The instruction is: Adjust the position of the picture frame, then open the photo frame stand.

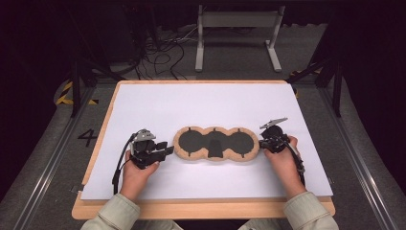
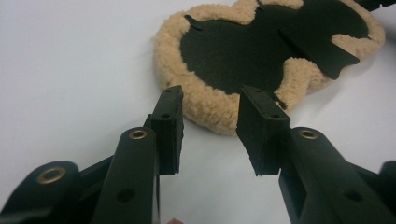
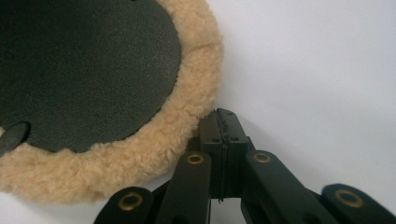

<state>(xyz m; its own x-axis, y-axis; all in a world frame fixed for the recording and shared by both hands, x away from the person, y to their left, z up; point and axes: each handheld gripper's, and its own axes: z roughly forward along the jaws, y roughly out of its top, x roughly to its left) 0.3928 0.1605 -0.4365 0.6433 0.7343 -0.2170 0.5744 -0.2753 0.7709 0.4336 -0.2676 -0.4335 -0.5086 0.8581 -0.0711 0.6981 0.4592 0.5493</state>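
Note:
A three-lobed pad (image 1: 215,143) with a tan fleece rim and black inner faces lies flat in the middle of the white sheet. A black flap (image 1: 215,148) sticks out from its middle lobe. My left gripper (image 1: 167,150) stands open just left of the pad. In the left gripper view its fingertips (image 2: 172,95) straddle the near fleece edge of the pad (image 2: 219,105) without touching it. My right gripper (image 1: 261,142) is shut at the pad's right end. In the right gripper view its jaws (image 3: 223,115) press together right against the fleece rim (image 3: 187,121), with nothing seen between them.
The white sheet (image 1: 191,100) covers a wooden board (image 1: 201,209) whose edge shows at the front. Beyond the board stand a grey metal frame (image 1: 237,21) and loose cables (image 1: 163,52) on the floor. Rails run along both sides.

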